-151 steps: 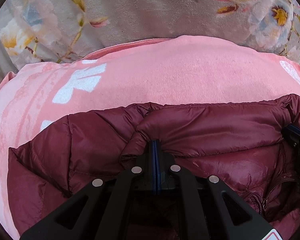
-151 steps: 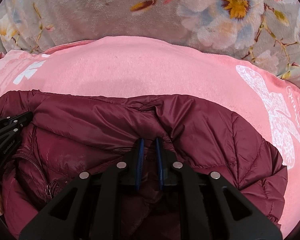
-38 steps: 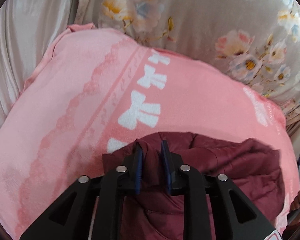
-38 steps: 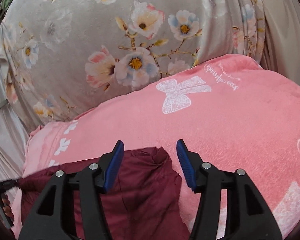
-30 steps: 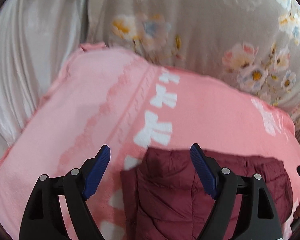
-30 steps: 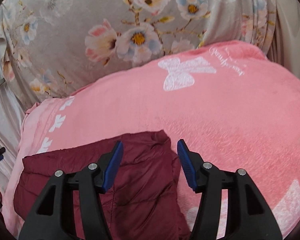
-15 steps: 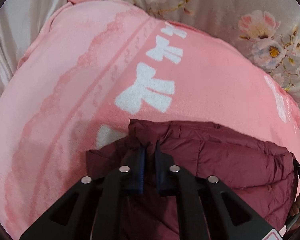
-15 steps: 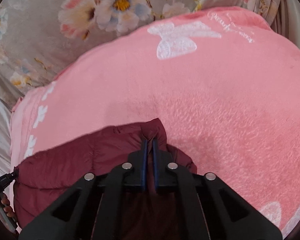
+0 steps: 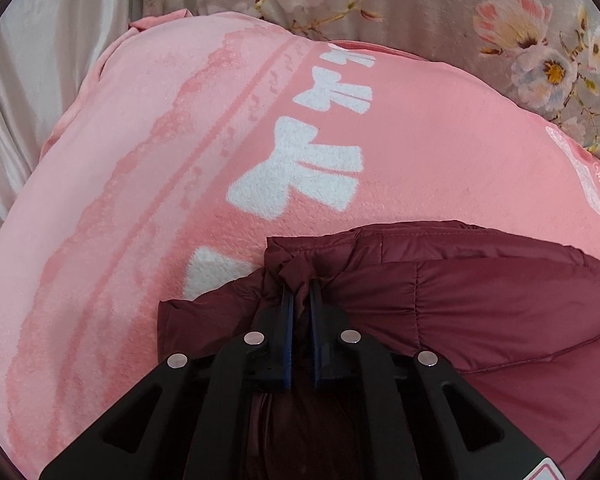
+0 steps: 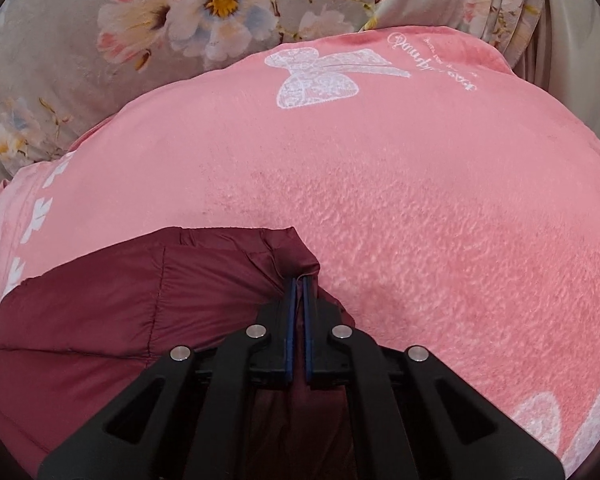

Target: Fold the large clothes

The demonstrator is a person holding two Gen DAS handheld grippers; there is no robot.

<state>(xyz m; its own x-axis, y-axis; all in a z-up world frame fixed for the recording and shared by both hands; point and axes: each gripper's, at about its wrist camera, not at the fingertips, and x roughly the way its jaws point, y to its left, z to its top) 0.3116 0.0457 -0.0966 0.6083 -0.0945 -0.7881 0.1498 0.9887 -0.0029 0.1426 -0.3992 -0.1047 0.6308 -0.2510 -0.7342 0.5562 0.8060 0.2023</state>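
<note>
One maroon jacket [image 9: 480, 312], folded, lies on one pink blanket [image 9: 140, 200]. Left gripper [image 9: 300, 292] pinches the jacket's left far corner, jaws having just closed onto the fabric. Right gripper [image 10: 298, 284] is pressed tight on the right far corner, a thin fold between its pads. Jacket's far edge runs straight between the two grips. Past it the blanket lies bare to its far edge, with white bows [image 9: 300, 172]. Beyond: one floral cloth [image 10: 100, 60], pale curtain [image 9: 40, 80] on the left.

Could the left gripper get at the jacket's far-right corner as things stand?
Probably not: the left gripper is shut on the jacket's near-left corner, and the right gripper already clamps the far-right corner.
</note>
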